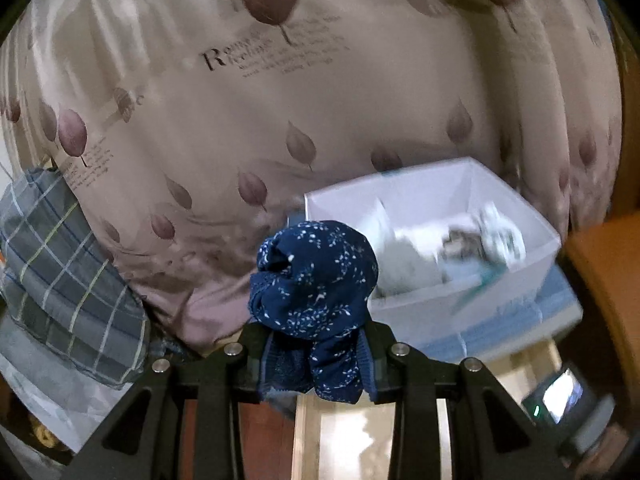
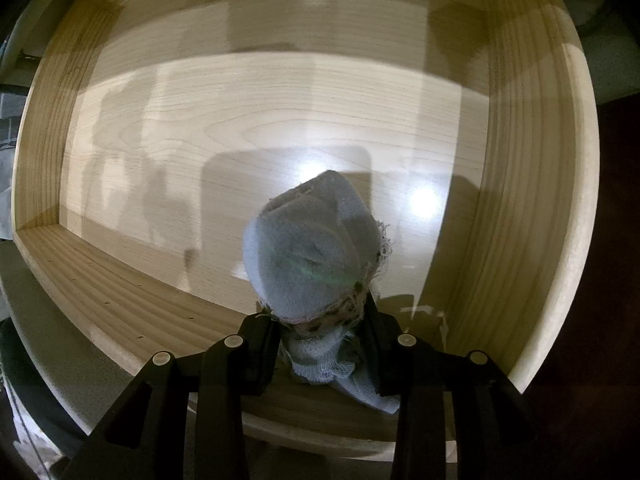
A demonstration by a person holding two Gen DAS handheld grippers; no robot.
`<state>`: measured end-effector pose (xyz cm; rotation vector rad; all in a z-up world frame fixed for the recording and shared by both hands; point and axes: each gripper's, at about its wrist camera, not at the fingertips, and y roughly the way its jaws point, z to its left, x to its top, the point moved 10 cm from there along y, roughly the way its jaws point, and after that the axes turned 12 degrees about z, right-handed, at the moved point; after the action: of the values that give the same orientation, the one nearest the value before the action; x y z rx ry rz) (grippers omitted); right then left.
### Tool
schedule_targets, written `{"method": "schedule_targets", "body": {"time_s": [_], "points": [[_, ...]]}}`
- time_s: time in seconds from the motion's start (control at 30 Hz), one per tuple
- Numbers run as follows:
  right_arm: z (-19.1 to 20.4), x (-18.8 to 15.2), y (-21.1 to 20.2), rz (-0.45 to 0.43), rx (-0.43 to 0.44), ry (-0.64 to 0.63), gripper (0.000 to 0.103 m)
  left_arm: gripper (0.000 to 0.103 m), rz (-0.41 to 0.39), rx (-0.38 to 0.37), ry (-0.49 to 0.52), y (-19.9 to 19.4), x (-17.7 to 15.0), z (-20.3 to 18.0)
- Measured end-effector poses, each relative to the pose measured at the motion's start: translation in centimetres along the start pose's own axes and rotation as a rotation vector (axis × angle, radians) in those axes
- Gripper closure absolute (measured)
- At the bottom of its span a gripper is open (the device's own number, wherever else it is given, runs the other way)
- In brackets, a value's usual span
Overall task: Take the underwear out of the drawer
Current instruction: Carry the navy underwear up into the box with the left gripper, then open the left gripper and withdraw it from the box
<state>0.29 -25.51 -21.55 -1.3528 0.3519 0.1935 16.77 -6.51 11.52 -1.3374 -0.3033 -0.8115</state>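
Note:
My left gripper (image 1: 316, 354) is shut on a bunched navy underwear with white speckles (image 1: 316, 276) and holds it in the air in front of a bed. My right gripper (image 2: 320, 344) is shut on a bunched pale blue underwear with a frayed edge (image 2: 312, 252) and holds it just above the light wooden drawer (image 2: 280, 120). The drawer floor around that bundle is bare wood with shadows and light glare.
A beige leaf-print duvet (image 1: 280, 112) fills the left wrist view. A white plastic bin (image 1: 460, 304) holding light clothes sits to the right of the navy bundle. A grey plaid pillow (image 1: 68, 272) lies at the left. The drawer's side walls (image 2: 532, 200) rise around the right gripper.

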Motion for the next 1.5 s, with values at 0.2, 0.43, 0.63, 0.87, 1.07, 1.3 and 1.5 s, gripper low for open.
{"method": "schedule_targets", "body": {"time_s": [0.2,0.43,0.63,0.87,1.07,1.3,1.5], "points": [[0.0,0.0,0.0,0.0,0.0,0.0,0.069,0.069,0.048,-0.12,-0.079,2.6,4.3,1.7],[0.1,0.0,0.0,-0.001,-0.001,-0.001,0.069,0.069,0.132,-0.19,-0.055,7.5,6.3,0.2],[0.2,0.0,0.0,-0.001,-0.001,-0.002,0.068,0.069,0.253,-0.2,-0.046,13.3,5.0,-1.0],[0.0,0.0,0.0,-0.001,-0.003,-0.002,0.068,0.063,0.249,-0.148,-0.005,15.5,4.1,-2.0],[0.3,-0.1,0.2,-0.002,-0.004,0.004,0.067,0.046,0.254,-0.106,0.021,15.7,4.6,-1.9],[0.3,0.1,0.1,-0.002,0.003,0.006,0.066,0.042,0.267,-0.101,0.043,14.5,5.0,-2.0],[0.1,0.1,0.0,-0.003,0.012,0.01,0.065,0.04,0.234,-0.11,0.064,12.1,5.5,-2.0]]}}
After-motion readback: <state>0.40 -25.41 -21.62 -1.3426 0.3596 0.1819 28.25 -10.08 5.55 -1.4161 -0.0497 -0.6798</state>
